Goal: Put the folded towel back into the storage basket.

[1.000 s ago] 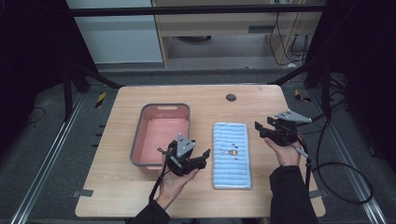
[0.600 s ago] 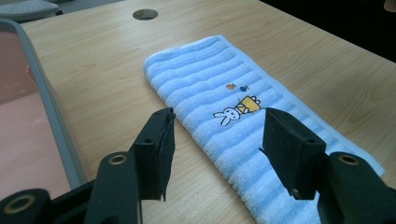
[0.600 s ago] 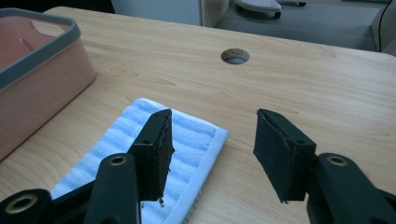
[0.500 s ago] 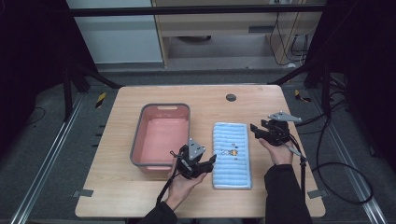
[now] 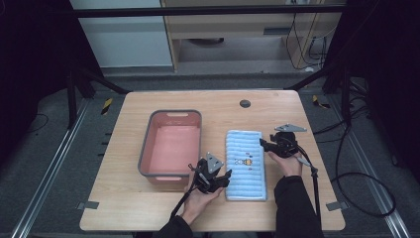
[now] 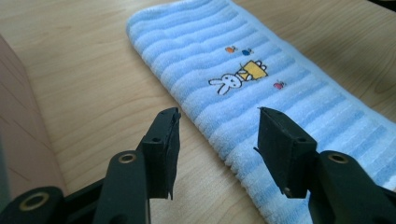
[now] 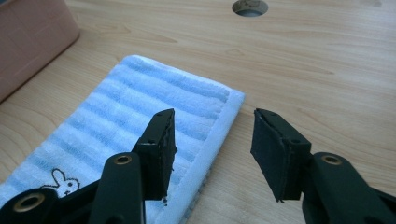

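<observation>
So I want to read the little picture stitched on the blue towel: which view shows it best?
The left gripper view: the rabbit picture lies whole and sharp on the towel, with a yellow box and small coloured dots. The high view shows it as a tiny blur. The right gripper view catches the rabbit's head and ears at the bottom edge.

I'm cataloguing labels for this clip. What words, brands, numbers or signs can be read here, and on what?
No readable text anywhere.
Towel: an embroidered rabbit picture with small coloured motifs, no letters or numbers.
Pink bin: no label visible.
Table: bare wood, no markings.
</observation>
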Motion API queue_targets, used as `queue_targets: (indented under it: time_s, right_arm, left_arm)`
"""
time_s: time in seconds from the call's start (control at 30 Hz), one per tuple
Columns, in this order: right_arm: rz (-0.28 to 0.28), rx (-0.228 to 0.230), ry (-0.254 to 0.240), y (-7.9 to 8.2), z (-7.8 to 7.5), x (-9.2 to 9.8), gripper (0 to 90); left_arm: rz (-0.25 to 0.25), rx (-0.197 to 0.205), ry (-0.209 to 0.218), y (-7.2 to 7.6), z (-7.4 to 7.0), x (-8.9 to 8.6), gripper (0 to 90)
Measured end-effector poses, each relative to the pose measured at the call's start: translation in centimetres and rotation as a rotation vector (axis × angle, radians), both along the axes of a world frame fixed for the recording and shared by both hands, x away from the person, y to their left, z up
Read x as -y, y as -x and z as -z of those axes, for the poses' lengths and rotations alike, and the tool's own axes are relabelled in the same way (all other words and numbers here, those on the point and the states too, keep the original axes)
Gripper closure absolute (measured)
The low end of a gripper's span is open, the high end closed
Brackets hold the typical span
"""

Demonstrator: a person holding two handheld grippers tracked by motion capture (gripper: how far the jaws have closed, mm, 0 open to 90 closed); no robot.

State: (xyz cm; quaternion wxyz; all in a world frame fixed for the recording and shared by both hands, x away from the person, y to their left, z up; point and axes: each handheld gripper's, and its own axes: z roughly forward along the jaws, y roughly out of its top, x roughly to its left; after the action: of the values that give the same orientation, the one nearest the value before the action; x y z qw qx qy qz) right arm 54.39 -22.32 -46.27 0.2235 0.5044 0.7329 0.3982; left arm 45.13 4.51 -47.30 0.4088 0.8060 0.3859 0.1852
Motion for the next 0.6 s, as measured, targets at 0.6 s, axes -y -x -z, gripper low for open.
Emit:
queue_targets:
  time_s: [0.6]
  right_arm:
    - [0.010,-0.094,-0.010,-1.1,2.8,-0.9,53.4]
  left_arm:
    - [0.004,-0.063,-0.012,-0.4,2.3,0.8,51.9]
